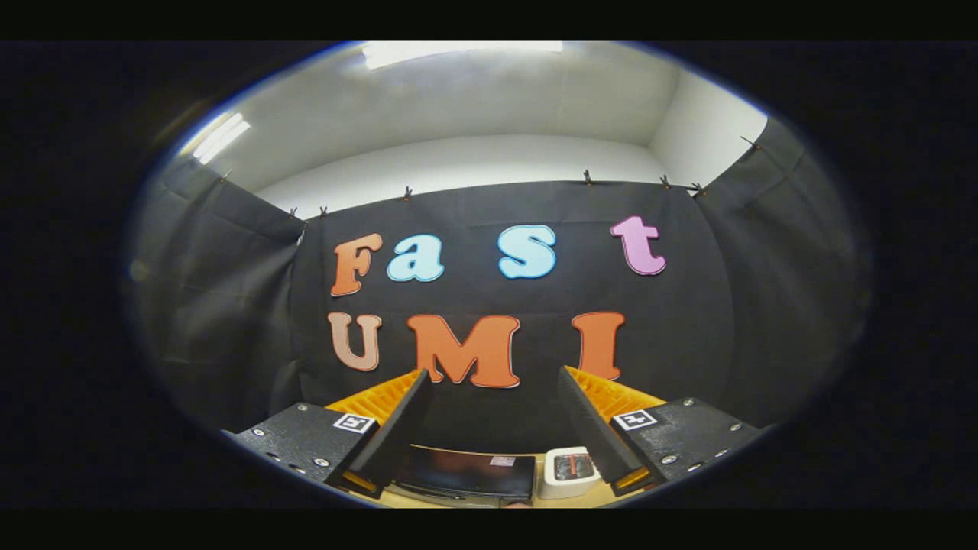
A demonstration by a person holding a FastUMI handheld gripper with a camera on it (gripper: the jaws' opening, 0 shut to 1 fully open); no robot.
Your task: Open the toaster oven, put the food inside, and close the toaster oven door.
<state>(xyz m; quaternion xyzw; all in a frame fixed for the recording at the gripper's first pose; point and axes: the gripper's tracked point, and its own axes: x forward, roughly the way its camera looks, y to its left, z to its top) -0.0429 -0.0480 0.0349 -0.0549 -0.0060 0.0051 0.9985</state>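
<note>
My gripper (493, 382) is held high and stands open, with a wide gap between its two fingers and nothing in it. Far below, between the fingers, I see the dark top of the toaster oven (466, 473) on a light wooden table (550, 502). To the right of the oven, close by the right finger, sits a small white box-like object (569, 472) with a dark, reddish top; what it is I cannot tell. The oven's door is hidden from this angle.
Black cloth walls (229, 305) enclose the booth on the back and both sides, with white wall and ceiling lights above them. Only a narrow strip of the table shows beneath the fingers.
</note>
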